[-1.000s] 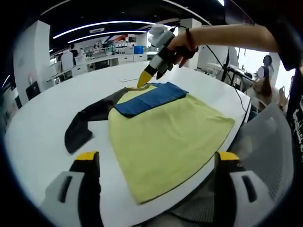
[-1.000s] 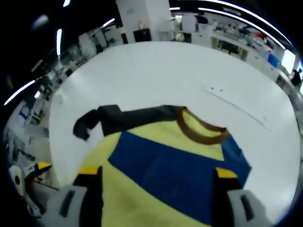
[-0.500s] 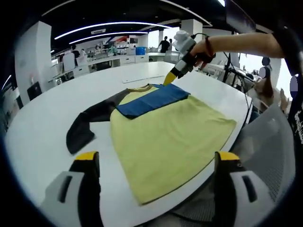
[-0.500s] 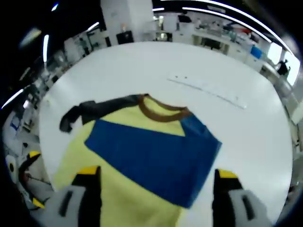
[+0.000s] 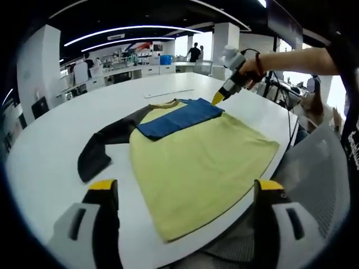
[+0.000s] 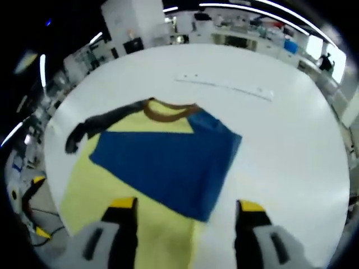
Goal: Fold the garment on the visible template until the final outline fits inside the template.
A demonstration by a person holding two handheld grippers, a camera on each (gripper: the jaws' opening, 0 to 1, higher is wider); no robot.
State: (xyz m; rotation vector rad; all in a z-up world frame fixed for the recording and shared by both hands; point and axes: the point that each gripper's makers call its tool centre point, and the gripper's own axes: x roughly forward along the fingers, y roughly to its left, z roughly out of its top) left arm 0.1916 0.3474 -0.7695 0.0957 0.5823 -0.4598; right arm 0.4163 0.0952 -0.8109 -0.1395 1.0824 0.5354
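A yellow garment [image 5: 196, 162] lies flat on the white round table [image 5: 45, 145]. Its blue sleeve [image 5: 178, 116] is folded across the chest below the brown collar [image 5: 168, 103]. The black sleeve [image 5: 104, 143] stretches out to the left. My left gripper [image 5: 186, 188] is open and empty, low at the near hem. My right gripper [image 5: 217, 99], held in a person's hand, hovers at the blue sleeve's far right corner. In the right gripper view, my right gripper [image 6: 187, 206] is open over the blue sleeve [image 6: 168, 162], with the collar [image 6: 165, 109] and black sleeve [image 6: 92, 126] beyond.
A long pale strip [image 6: 224, 86] lies on the table beyond the collar. A grey mesh chair [image 5: 314, 168] stands by the table's near right edge. The garment's hem reaches close to the table edge [image 5: 224, 221]. Office desks stand in the background.
The right gripper has moved from the collar rightward along the blue sleeve to its far corner. The garment and left gripper have stayed put.
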